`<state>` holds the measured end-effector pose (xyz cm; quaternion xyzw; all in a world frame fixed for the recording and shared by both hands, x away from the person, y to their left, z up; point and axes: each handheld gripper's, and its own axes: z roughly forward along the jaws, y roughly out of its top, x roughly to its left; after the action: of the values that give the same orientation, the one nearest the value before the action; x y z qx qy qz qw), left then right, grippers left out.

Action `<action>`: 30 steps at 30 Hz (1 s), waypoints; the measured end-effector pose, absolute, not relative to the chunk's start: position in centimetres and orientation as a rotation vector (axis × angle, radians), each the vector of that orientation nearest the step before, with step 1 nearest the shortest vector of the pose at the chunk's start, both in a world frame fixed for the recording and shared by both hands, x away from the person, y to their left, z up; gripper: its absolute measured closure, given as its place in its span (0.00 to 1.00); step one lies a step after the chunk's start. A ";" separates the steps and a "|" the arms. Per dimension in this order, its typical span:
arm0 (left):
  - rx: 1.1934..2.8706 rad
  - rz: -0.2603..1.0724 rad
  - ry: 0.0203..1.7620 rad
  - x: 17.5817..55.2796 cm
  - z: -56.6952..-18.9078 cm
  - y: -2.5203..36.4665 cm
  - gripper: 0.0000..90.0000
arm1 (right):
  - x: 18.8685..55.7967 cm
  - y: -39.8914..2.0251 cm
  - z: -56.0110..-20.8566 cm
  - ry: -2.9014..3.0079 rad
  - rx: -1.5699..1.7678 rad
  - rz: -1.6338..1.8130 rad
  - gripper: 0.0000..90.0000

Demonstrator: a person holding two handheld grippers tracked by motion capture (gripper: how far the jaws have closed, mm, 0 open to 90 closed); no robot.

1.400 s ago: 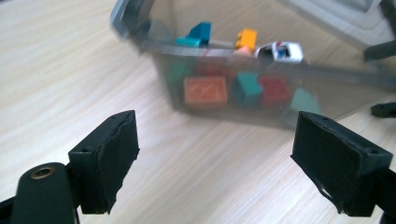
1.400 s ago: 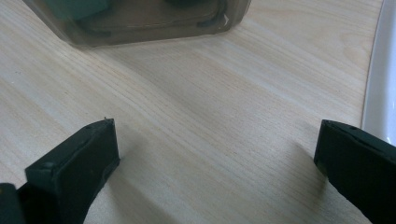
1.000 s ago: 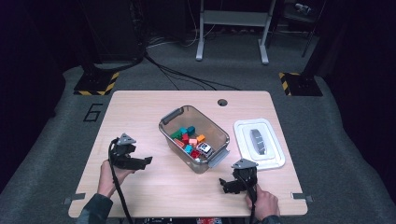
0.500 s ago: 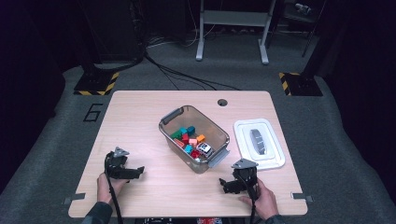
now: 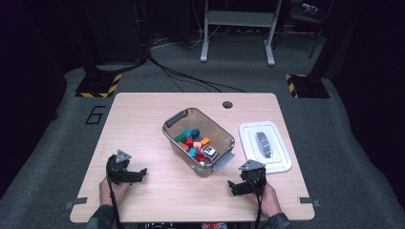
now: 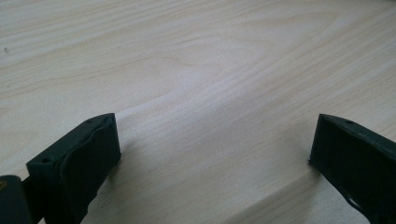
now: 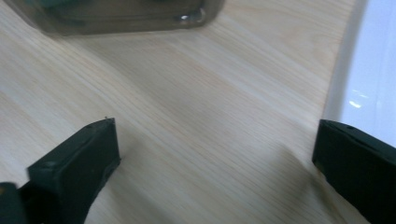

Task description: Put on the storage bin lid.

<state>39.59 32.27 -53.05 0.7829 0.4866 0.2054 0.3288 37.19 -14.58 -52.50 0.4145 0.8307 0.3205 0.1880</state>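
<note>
A clear plastic bin point(image 5: 220, 131) with several coloured blocks point(image 5: 193, 141) in it sits mid-table. Its white lid point(image 5: 265, 145) lies flat to the right. My left gripper point(image 5: 139, 175) rests low on the wood near the front left. Its jaws have just been opening and stand wide, with only bare wood between them point(image 6: 212, 140). My right gripper point(image 5: 233, 187) sits near the front right, below the bin's near corner. It is open point(image 7: 215, 144), with nothing between its fingers. The bin's corner point(image 7: 116, 14) and the lid's edge point(image 7: 373, 70) lie ahead of it.
The wooden table point(image 5: 143, 119) has a round cable hole point(image 5: 227, 104) at the back edge. Grey floor surrounds it, with a metal stand point(image 5: 236, 28) and cables behind. Bare wood stretches between the two grippers.
My left gripper has come down and toward the table's front edge, now resting low on the wood, with its jaws wider apart. The right gripper has stayed put.
</note>
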 end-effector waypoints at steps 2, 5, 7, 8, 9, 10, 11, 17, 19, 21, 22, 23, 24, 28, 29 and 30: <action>2.031 0.546 1.279 39.5 -53.1 32.1 0.02 | 37.1 -15.2 -52.4 2.330 1.164 0.891 0.05; 2.042 0.537 1.271 39.6 -53.1 32.0 0.02 | 37.0 -16.0 -51.9 2.278 1.194 0.886 0.15; 2.046 0.537 1.263 39.6 -53.1 32.0 0.02 | 37.3 -16.5 -51.4 2.261 1.223 0.871 0.15; 2.046 0.538 1.262 39.6 -53.1 32.0 0.02 | 37.4 -16.8 -51.2 2.264 1.234 0.868 0.15; 2.046 0.538 1.262 39.6 -53.1 32.0 0.02 | 37.6 -17.1 -50.8 2.260 1.244 0.869 0.15; 2.042 0.534 1.264 39.6 -53.1 31.9 0.02 | 37.8 -17.4 -50.4 2.263 1.258 0.867 0.14; 2.042 0.534 1.264 39.6 -53.1 31.9 0.02 | 38.1 -17.7 -50.2 2.257 1.259 0.860 0.14; 2.044 0.535 1.260 39.6 -53.1 31.9 0.02 | 39.3 -19.9 -48.2 2.200 1.284 0.881 0.14; 2.044 0.535 1.259 39.6 -53.1 31.9 0.02 | 39.6 -20.4 -48.1 2.191 1.277 0.891 0.12; 2.046 0.534 1.256 39.6 -53.1 31.9 0.02 | 40.6 -21.5 -47.7 2.179 1.317 0.892 0.06; 2.046 0.534 1.257 39.6 -53.1 31.9 0.02 | 40.9 -21.8 -47.6 2.173 1.340 0.882 0.03; 2.046 0.535 1.256 39.6 -53.1 31.9 0.02 | 41.3 -22.0 -47.6 2.163 1.365 0.881 0.01; 2.046 0.535 1.256 39.6 -53.1 31.9 0.02 | 41.8 -22.3 -47.6 2.159 1.387 0.879 0.00; 2.048 0.536 1.255 39.6 -53.1 31.9 0.02 | 43.6 -23.1 -47.7 2.142 1.434 0.831 0.00; 2.041 0.545 1.255 39.6 -53.2 31.9 0.02 | 44.0 -23.2 -47.7 2.136 1.457 0.831 0.00; 2.042 0.545 1.256 39.6 -53.1 31.9 0.02 | 44.4 -23.4 -47.7 2.134 1.469 0.830 0.00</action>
<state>39.63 31.86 -53.14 0.7826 0.4814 0.2089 0.3350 44.43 -23.35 -47.73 0.5282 0.7671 0.2982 0.2090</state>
